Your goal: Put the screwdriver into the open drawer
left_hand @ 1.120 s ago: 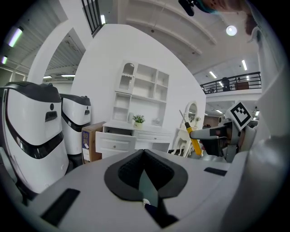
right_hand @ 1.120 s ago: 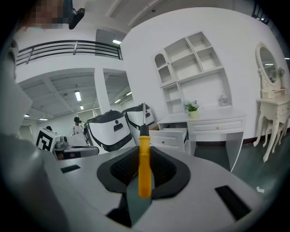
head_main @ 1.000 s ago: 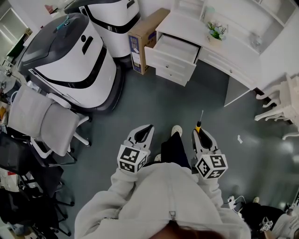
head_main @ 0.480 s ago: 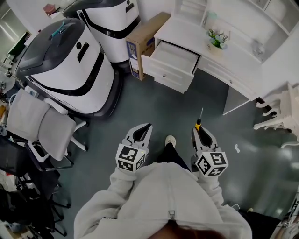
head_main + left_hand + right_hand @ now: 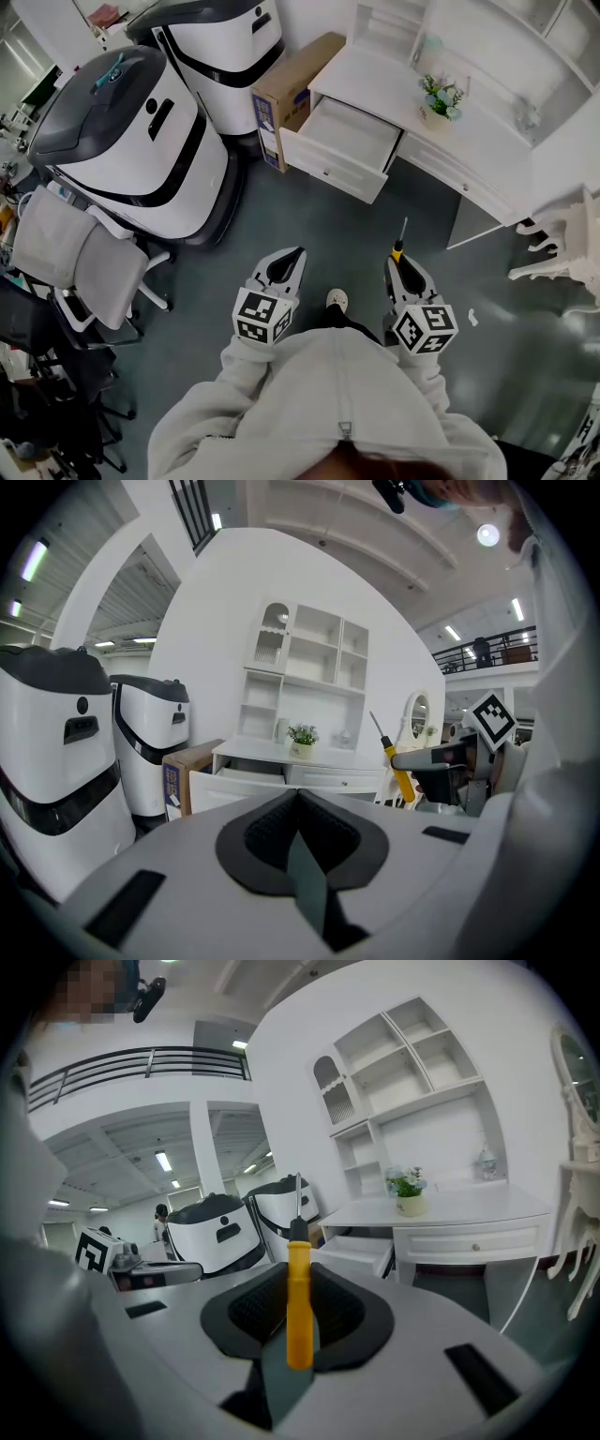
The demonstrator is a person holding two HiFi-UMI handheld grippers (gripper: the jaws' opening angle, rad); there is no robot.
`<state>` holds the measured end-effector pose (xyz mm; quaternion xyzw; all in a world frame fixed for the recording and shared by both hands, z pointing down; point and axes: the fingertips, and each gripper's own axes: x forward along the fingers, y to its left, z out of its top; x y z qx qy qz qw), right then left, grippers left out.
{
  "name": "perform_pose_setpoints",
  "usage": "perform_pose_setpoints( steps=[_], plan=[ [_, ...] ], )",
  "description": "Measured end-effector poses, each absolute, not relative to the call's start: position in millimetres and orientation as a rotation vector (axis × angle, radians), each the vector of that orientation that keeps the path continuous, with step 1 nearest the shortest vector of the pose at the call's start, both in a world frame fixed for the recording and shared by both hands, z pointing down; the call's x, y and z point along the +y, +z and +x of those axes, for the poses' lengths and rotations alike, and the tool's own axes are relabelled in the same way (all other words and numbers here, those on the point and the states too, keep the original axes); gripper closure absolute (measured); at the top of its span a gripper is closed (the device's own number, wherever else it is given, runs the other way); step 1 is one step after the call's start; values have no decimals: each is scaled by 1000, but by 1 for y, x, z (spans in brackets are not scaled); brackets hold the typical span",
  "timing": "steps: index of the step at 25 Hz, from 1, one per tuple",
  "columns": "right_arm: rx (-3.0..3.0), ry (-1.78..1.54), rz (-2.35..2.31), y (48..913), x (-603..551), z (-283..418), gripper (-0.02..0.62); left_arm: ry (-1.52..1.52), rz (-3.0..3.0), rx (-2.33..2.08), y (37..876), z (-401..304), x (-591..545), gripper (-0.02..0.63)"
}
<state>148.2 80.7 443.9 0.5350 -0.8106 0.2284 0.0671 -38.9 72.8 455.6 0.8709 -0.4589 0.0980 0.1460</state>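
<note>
In the head view my right gripper (image 5: 399,262) is shut on a screwdriver (image 5: 401,241); its yellow handle sits between the jaws and the thin shaft sticks out forward. The right gripper view shows the handle (image 5: 299,1307) upright between the pads of that gripper (image 5: 298,1274). My left gripper (image 5: 297,253) is level with it on the left, shut and holding nothing, its tips (image 5: 296,794) meeting. The open drawer (image 5: 345,141) of the white desk lies well ahead across the grey floor, and also shows in the gripper views (image 5: 239,778) (image 5: 361,1252).
Two big white-and-dark machines (image 5: 141,141) (image 5: 225,42) stand left of the desk, with a cardboard box (image 5: 286,84) between them and the drawer. A potted plant (image 5: 441,98) stands on the desk top. A grey office chair (image 5: 80,253) is at the left, a white chair (image 5: 562,253) at the right.
The desk, drawer and machines have slid nearer and lower in the head view as the person walks towards them. Both grippers keep the same pose, the screwdriver still gripped.
</note>
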Motion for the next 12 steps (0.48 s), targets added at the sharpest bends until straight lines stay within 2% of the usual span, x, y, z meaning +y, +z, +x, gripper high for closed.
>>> perform_pose_setpoints(
  steps=[12],
  plan=[
    [-2446,736,1597,454,27,178,506,320,2483,-1337,462,-11,20,591]
  ],
)
